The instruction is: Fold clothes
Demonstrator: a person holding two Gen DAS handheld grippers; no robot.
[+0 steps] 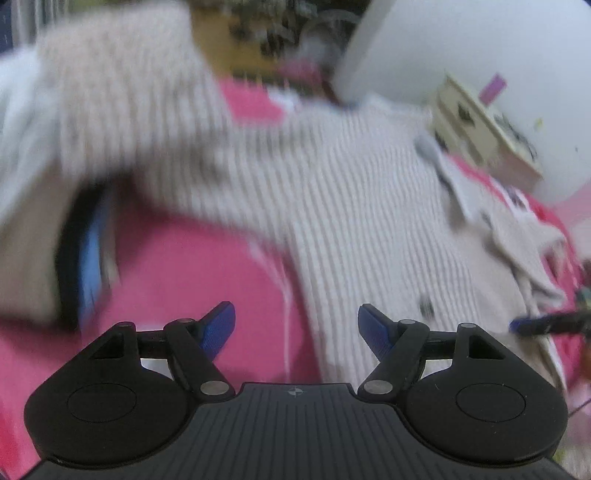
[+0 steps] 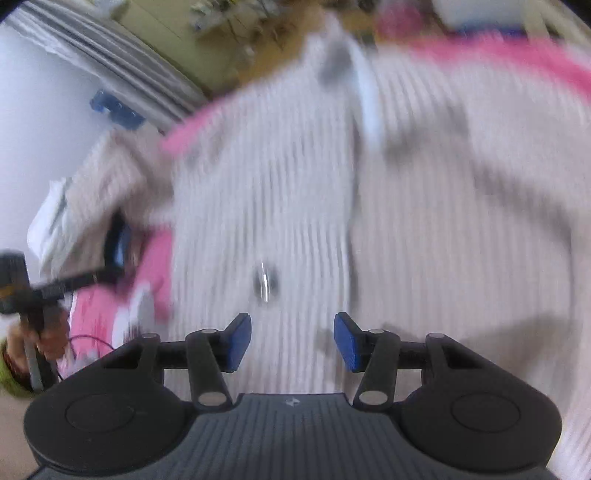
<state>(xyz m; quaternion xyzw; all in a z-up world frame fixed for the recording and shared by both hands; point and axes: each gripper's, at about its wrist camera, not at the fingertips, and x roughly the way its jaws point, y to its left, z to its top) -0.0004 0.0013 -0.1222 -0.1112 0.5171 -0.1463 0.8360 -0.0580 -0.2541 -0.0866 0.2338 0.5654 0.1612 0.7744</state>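
hovering both my grippers over the striped cardigan (image 1: 351,206) on the pink sheet (image 1: 207,266); left gripper (image 1: 296,326) and right gripper (image 2: 293,341) fingers are spreading apart, pinching nothing.

Looked like a home, likely a bedroom — a striped beige-and-white garment (image 2: 424,206) lay spread over a bright pink sheet (image 1: 207,266) with a printed pattern, soft like bedding. A white wall (image 2: 33,110) stood at the left of the right wrist view, with pleated grey-white curtains (image 2: 122,81) hanging beside it. Beyond the sheet a yellowish-tan floor (image 2: 166,33) carried dark scattered clutter — too blurred to name. In the left wrist view a cream cardboard box (image 1: 484,125) sat by the sheet's far edge.
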